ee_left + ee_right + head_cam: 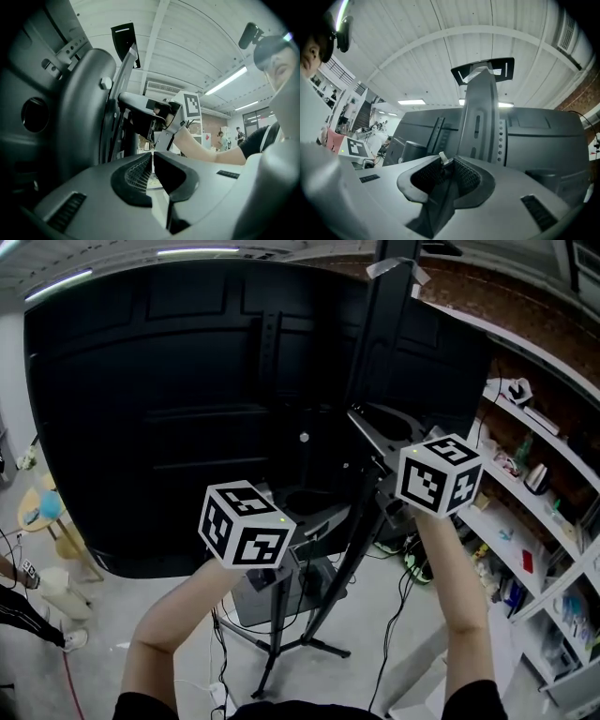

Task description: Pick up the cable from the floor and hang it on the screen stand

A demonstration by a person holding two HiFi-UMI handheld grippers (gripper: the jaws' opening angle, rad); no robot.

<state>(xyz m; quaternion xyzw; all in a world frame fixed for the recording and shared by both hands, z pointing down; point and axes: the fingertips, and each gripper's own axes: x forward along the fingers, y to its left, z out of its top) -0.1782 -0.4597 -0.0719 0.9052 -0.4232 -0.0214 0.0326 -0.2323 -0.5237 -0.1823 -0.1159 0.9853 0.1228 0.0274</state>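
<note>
**Cable pinched in your right gripper, up at the stand**
Your right gripper (449, 165) has its jaws narrow, clamped on the thin black cable (440, 177). Your left gripper (152, 164) is closed on nothing, probably free to guide. The cable's pale tip points up at the tall dark metal screen stand column (480, 117). Its length runs back along the jaws, apparently ready for hanging.

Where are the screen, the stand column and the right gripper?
screen (141, 409), head view, its black back panel.
stand column (480, 117), right gripper view, middle of its grey face.
right gripper (444, 165), right gripper view, between its fingertips.
</note>
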